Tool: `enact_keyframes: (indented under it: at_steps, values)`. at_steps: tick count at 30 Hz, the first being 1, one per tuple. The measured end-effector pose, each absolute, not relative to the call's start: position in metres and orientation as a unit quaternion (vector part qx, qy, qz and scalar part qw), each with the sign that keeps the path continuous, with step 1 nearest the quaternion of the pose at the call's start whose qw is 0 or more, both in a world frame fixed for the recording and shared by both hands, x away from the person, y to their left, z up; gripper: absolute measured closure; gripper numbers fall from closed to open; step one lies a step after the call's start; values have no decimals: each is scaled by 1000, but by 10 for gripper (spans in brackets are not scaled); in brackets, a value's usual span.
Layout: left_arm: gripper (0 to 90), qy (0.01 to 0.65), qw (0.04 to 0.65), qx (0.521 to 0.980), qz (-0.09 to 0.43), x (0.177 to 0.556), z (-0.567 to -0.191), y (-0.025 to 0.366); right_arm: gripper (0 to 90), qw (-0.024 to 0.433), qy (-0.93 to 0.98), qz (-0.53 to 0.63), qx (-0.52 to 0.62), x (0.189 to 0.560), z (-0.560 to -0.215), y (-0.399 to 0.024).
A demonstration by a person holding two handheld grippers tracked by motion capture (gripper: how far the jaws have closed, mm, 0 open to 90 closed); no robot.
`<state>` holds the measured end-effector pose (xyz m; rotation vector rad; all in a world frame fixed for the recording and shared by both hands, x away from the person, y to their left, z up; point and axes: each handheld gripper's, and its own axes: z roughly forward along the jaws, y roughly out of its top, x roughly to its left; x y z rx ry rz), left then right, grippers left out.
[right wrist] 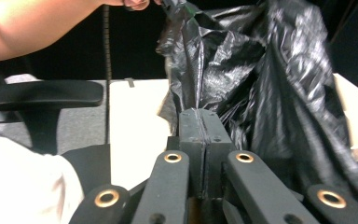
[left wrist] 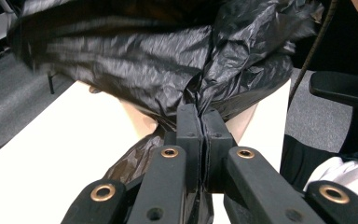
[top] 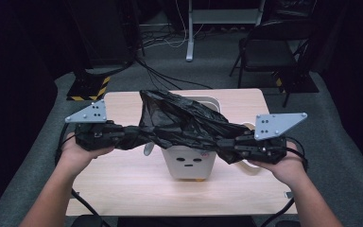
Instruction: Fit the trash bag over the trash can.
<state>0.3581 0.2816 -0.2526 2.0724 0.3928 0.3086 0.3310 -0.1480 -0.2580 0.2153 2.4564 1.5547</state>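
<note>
Black bin bag (top: 179, 124) hangs stretched above the white bin (top: 190, 163) — left gripper (top: 118, 135) and right gripper (top: 229, 145) each clamped tight on an edge, pulling apart, probably to spread its mouth over the bin

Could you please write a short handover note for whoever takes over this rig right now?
Left gripper: shut on one edge of the black bin bag.
Right gripper: shut on the opposite edge.
The bag hangs stretched between both grippers, above the small white bin with a face on the wooden table.
Done: both edges gripped and lifted.
Left, probably: spread the bag's mouth, lower it into the bin and fit it over the rim.
</note>
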Motion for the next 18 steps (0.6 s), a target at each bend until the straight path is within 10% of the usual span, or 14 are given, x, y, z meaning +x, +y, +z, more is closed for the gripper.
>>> enact_keyframes:
  at_steps: [18]
  values:
    - [793, 161, 477, 863, 47, 363, -294, 284, 897, 100, 870, 472, 98, 335, -290, -149]
